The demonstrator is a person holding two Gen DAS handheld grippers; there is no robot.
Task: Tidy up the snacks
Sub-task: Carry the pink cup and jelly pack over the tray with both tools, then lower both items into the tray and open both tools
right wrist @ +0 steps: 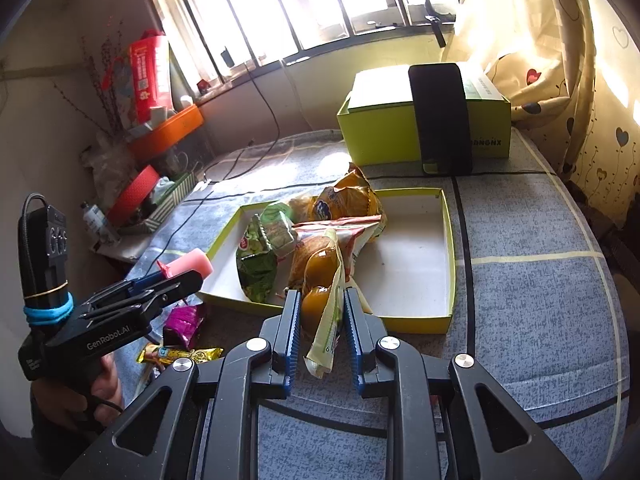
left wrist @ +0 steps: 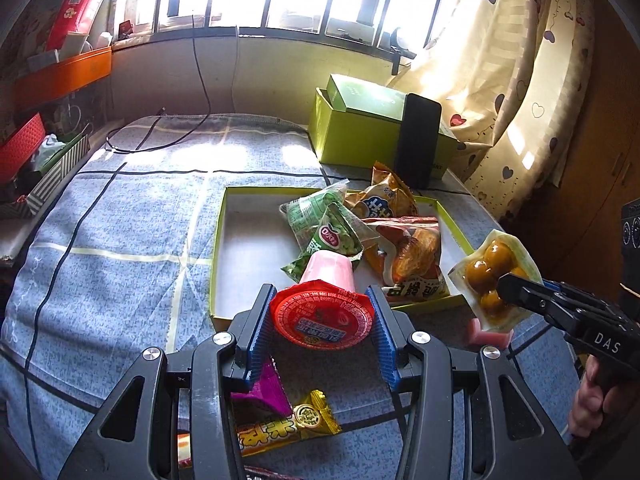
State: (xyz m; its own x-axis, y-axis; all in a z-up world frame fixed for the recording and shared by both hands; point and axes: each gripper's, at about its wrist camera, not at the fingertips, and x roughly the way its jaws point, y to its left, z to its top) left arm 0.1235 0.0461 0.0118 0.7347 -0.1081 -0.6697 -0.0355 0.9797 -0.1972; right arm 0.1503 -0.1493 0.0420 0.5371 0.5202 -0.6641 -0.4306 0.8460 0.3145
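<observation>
Sunlit blue bedspread [left wrist: 120,220]: left gripper [left wrist: 322,318] clamps a pink jelly cup [left wrist: 324,300], right gripper [right wrist: 320,314] pinches an egg pouch [right wrist: 324,280] above the tray [right wrist: 448,264]; the thinly held pouch could slip.

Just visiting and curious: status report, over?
Left gripper shut on jelly cup. Right gripper shut on egg pack. Both near tray; nothing blocking.

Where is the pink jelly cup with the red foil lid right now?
The jelly cup is gripped in the left gripper, held at the near edge of the yellow-green tray, just in front of the green snack packets.
</observation>
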